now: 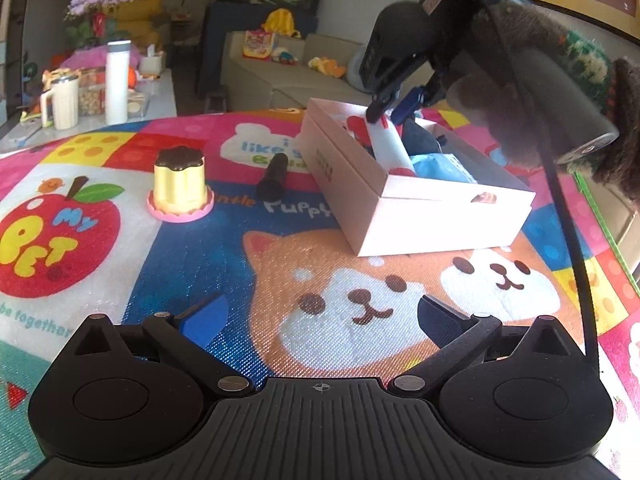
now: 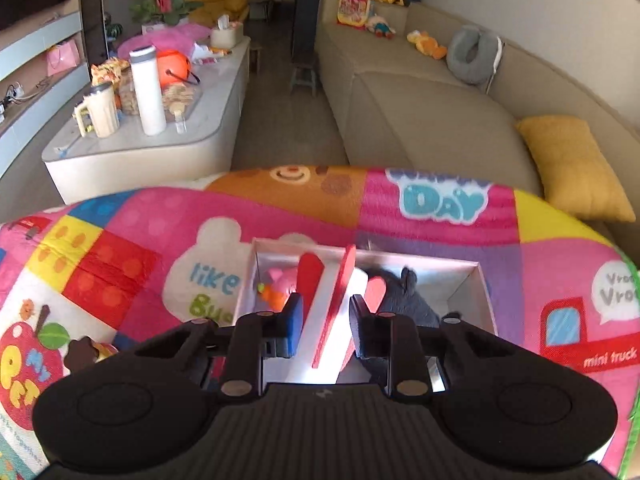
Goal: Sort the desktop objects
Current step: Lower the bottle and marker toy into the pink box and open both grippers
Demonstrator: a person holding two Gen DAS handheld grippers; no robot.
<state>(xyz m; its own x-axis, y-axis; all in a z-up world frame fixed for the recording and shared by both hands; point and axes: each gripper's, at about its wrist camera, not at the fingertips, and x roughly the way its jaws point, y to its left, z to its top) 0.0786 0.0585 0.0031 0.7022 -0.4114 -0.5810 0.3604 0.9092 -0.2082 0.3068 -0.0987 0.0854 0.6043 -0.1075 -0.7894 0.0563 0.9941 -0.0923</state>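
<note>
Right gripper [image 2: 324, 320] clamped on white rocket-like toy with red fins [image 2: 332, 320], perhaps foam, over pale pink cardboard box [image 1: 420, 216]; left gripper [image 1: 320, 316] spread apart, empty.

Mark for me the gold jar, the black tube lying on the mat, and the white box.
gold jar [image 1: 181, 184], left wrist view, on its gold side wall.
black tube [image 1: 273, 180], left wrist view, on the middle of its barrel.
white box [image 1: 340, 172], left wrist view, on its outer long wall.
</note>
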